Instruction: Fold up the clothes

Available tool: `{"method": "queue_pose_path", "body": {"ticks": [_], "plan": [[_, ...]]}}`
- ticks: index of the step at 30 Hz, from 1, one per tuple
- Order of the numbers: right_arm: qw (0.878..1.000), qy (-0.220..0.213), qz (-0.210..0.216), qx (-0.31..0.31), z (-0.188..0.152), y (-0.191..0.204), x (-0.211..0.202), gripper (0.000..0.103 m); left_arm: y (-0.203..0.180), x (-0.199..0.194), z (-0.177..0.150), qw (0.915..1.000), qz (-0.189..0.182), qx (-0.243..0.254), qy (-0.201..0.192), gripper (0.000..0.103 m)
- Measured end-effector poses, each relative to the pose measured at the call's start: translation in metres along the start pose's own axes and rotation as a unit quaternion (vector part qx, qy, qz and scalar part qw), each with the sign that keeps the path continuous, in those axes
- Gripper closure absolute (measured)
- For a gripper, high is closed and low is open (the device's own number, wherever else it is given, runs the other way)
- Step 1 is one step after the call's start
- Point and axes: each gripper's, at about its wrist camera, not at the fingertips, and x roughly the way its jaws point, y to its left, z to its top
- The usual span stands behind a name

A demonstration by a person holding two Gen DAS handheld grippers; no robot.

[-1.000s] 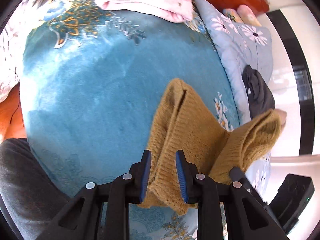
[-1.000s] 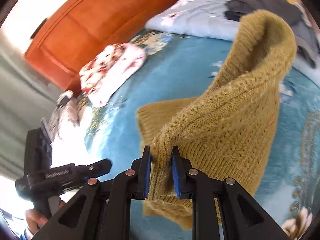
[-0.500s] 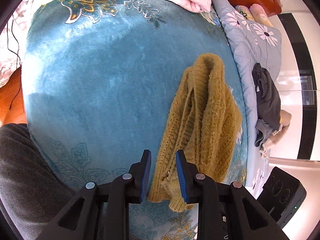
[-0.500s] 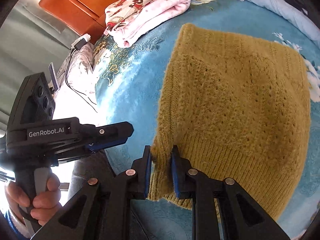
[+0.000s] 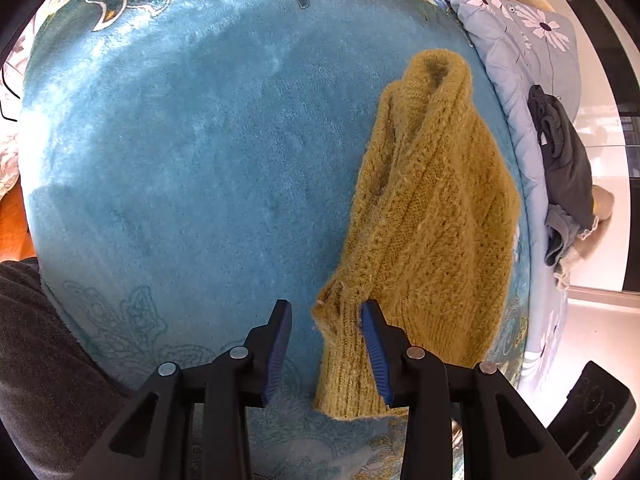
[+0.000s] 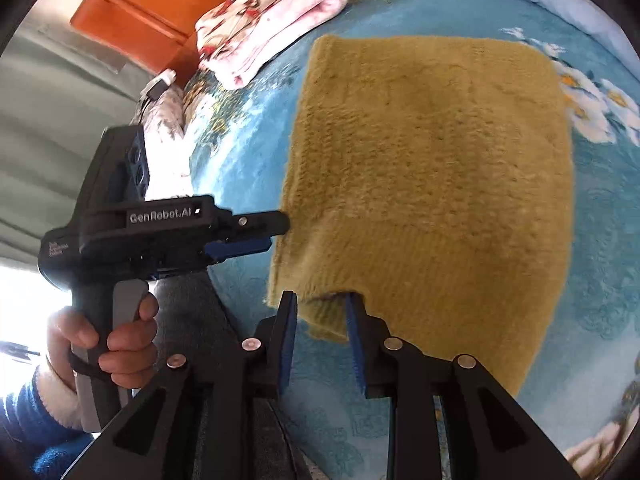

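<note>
The left tool (image 5: 326, 354) stood with its jaws spread, the hem corner of the mustard sweater (image 5: 432, 216) lying loose between them against the right pad and clear of the left. The right tool (image 6: 322, 340) was likewise spread, straddling the sweater's (image 6: 432, 184) near hem edge without pinching it. In the right wrist view the left tool (image 6: 256, 236) reached in level from the sweater's left side, its tips touching that side edge.

The sweater lay folded into a rough rectangle on the teal blanket (image 5: 180, 160) of the bed. Its near hem sat close to the blanket's front edge. In the left wrist view its far end rose in a rolled, open fold. Left of the sweater a broad stretch of bare blanket lay open. Beyond the sweater's far left corner sat a folded pink floral garment (image 6: 272, 28), apart from it. To the sweater's right ran a pale blue flowered quilt (image 5: 516, 36), carrying a heap of dark clothes (image 5: 560, 160).
</note>
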Motion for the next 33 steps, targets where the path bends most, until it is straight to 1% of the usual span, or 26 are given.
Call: {"method": "queue_pose_path", "body": {"ticks": [3, 7, 11, 14, 15, 17, 21, 23, 25, 26, 27, 29, 30, 31, 32, 33], "plan": [[0.998, -0.035, -0.008, 0.054, 0.001, -0.029, -0.022, 0.077, -0.002, 0.004, -0.001, 1.0, 0.003, 0.0, 0.004, 0.063], [0.991, -0.06, -0.034, 0.119, -0.002, -0.063, -0.038, 0.077, 0.001, 0.004, -0.004, 0.9999, 0.01, -0.005, 0.005, 0.061], [0.98, -0.071, -0.042, 0.183, -0.008, -0.088, -0.04, 0.077, 0.006, 0.0, -0.007, 0.9998, 0.01, -0.017, 0.007, 0.054], [0.974, -0.072, -0.044, 0.212, -0.013, -0.1, -0.038, 0.077, 0.01, 0.001, -0.012, 0.9995, 0.008, -0.025, 0.016, 0.047], [0.972, -0.071, -0.044, 0.218, -0.015, -0.102, -0.037, 0.077, 0.011, 0.002, -0.013, 0.9994, 0.006, -0.026, 0.021, 0.047], [0.969, -0.072, -0.038, 0.233, -0.016, -0.106, -0.035, 0.077, 0.012, 0.003, -0.015, 0.9991, -0.005, -0.03, 0.029, 0.047], [0.964, -0.076, -0.019, 0.255, -0.018, -0.111, -0.034, 0.077, 0.012, 0.01, -0.021, 0.9964, -0.045, -0.041, 0.059, 0.048], [0.964, -0.076, -0.02, 0.255, -0.019, -0.112, -0.034, 0.077, 0.011, 0.011, -0.025, 0.9954, -0.06, -0.041, 0.063, 0.05], [0.964, -0.076, -0.018, 0.255, -0.019, -0.112, -0.034, 0.077, 0.01, 0.009, -0.027, 0.9959, -0.067, -0.029, 0.054, 0.066], [0.964, -0.077, -0.017, 0.255, -0.02, -0.112, -0.034, 0.077, 0.007, 0.007, -0.029, 0.9963, -0.063, -0.022, 0.053, 0.078], [0.963, -0.077, -0.015, 0.256, -0.021, -0.113, -0.034, 0.077, 0.005, 0.006, -0.03, 0.9967, -0.059, -0.015, 0.053, 0.082], [0.962, -0.08, -0.015, 0.261, -0.024, -0.115, -0.035, 0.069, 0.001, 0.004, -0.034, 0.9972, -0.047, -0.003, 0.058, 0.086], [0.961, -0.081, -0.016, 0.263, -0.025, -0.116, -0.035, 0.068, 0.0, 0.005, -0.037, 0.997, -0.041, 0.001, 0.066, 0.087], [0.96, -0.082, -0.017, 0.266, -0.027, -0.118, -0.036, 0.064, 0.0, 0.008, -0.04, 0.996, -0.042, -0.003, 0.08, 0.087], [0.96, -0.08, -0.016, 0.269, -0.029, -0.119, -0.035, 0.057, 0.003, 0.012, -0.043, 0.9948, -0.043, -0.011, 0.092, 0.088], [0.959, -0.077, -0.013, 0.273, -0.031, -0.121, -0.034, 0.053, 0.006, 0.015, -0.046, 0.9935, -0.045, -0.019, 0.103, 0.088]]}}
